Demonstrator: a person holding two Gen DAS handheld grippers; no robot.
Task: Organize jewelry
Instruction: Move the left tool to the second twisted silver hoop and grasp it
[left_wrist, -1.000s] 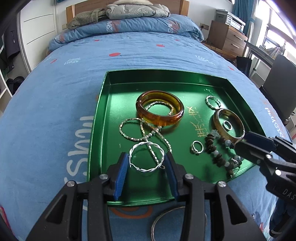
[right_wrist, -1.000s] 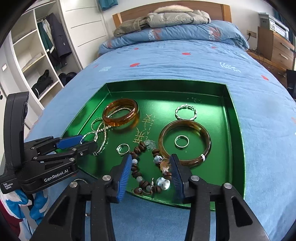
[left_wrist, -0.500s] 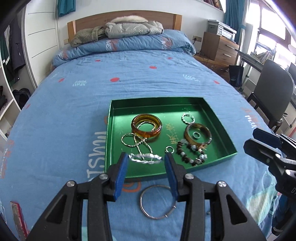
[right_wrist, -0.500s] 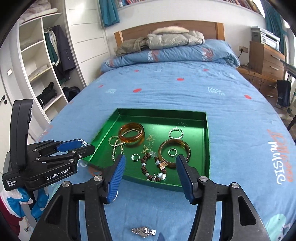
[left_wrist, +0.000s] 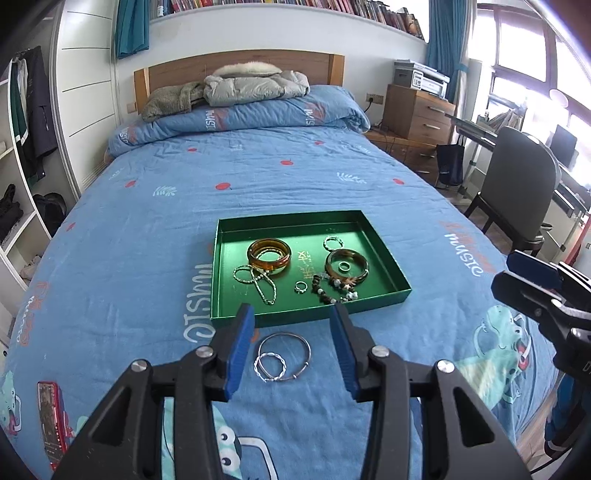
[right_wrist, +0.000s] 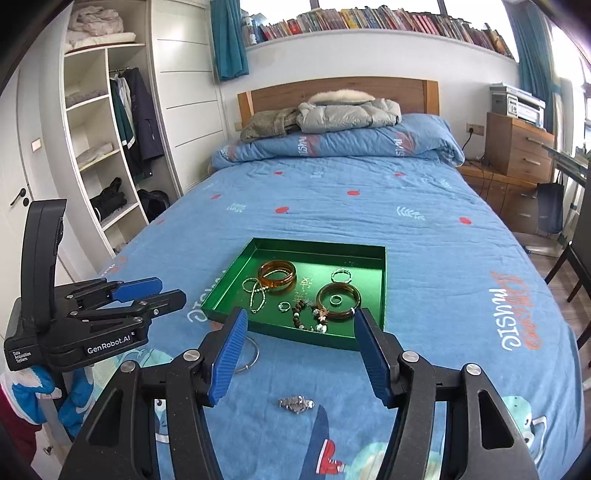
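Twisted bangle (left_wrist: 270, 366) now lies on the bedspread (left_wrist: 129, 258) outside the tray's (left_wrist: 236, 317) near edge; both tools (left_wrist: 291, 343) (right_wrist: 299, 350) gape apart.

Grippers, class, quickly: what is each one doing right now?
Left gripper: open, holding nothing, above the two bangles on the bedspread.
Right gripper: open, holding nothing, above the watch.
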